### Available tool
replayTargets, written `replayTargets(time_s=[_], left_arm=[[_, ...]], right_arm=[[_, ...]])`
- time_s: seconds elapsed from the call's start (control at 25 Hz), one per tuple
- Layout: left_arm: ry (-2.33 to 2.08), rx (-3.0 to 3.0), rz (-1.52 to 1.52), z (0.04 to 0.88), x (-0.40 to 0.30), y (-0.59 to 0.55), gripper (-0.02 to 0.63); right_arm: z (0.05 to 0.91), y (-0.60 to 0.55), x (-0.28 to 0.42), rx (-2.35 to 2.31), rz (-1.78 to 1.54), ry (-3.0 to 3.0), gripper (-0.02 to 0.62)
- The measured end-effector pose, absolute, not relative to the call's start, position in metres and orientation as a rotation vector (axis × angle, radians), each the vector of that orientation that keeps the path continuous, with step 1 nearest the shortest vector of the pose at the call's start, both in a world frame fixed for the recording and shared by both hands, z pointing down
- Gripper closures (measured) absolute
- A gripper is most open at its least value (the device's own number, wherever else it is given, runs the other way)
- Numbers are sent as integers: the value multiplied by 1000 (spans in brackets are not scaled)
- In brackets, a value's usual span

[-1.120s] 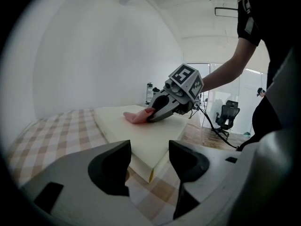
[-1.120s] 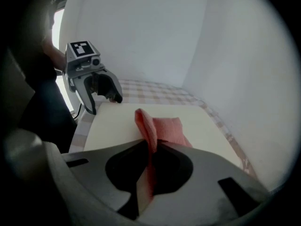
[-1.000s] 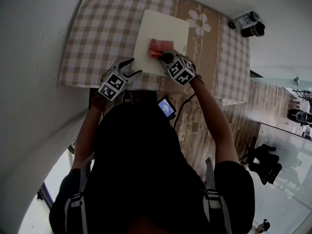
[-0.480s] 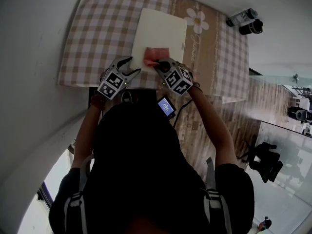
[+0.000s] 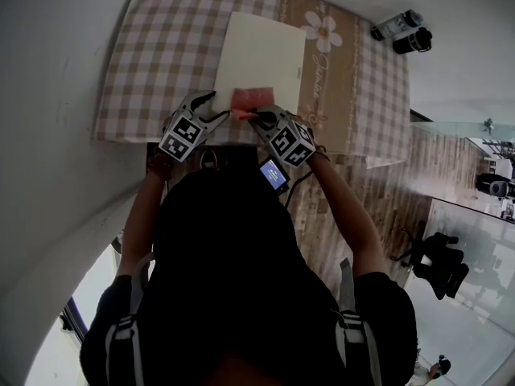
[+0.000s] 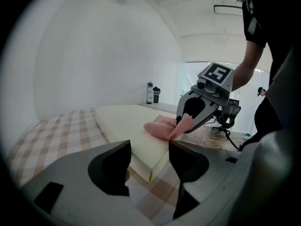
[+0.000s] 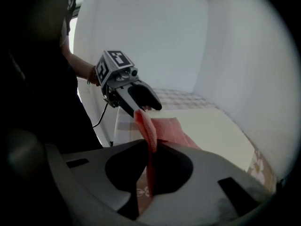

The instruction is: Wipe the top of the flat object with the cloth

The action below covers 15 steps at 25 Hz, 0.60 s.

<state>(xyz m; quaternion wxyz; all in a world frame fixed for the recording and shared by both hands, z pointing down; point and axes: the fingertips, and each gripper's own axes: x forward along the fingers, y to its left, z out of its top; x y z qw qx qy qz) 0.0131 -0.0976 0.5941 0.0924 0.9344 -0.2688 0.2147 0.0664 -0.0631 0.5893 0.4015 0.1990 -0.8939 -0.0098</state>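
A cream flat board (image 5: 261,51) lies on the checked tablecloth (image 5: 161,55). A pink cloth (image 5: 251,97) rests on the board's near edge, one end pinched in my right gripper (image 5: 254,116), which is shut on it. In the right gripper view the cloth (image 7: 149,128) rises between the closed jaws and trails onto the board (image 7: 211,126). My left gripper (image 5: 219,106) hovers open just left of the cloth, at the board's near left corner, holding nothing. In the left gripper view the board's corner (image 6: 141,157) lies beyond the open jaws, and the cloth (image 6: 164,128) hangs from the right gripper (image 6: 188,119).
Two dark bottles (image 5: 400,30) stand at the table's far right corner, also visible as bottles (image 6: 153,92) in the left gripper view. A small lit device (image 5: 274,174) hangs at the person's chest. White wall runs along the left; wooden floor (image 5: 378,191) lies to the right.
My right gripper has dragged the pink cloth across the board toward its near edge and to the left. The left gripper has stayed almost still.
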Motion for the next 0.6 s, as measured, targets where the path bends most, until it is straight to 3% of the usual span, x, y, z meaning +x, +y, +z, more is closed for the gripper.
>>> replayTargets(time_s=[0.32, 0.6], left_arm=[[-793, 2778, 635, 591, 14, -88, 339], [-788, 2784, 636, 591, 15, -107, 341]], right_arm=[[611, -11, 65, 313, -148, -2206, 574], [533, -54, 73, 435, -150, -2453, 574]])
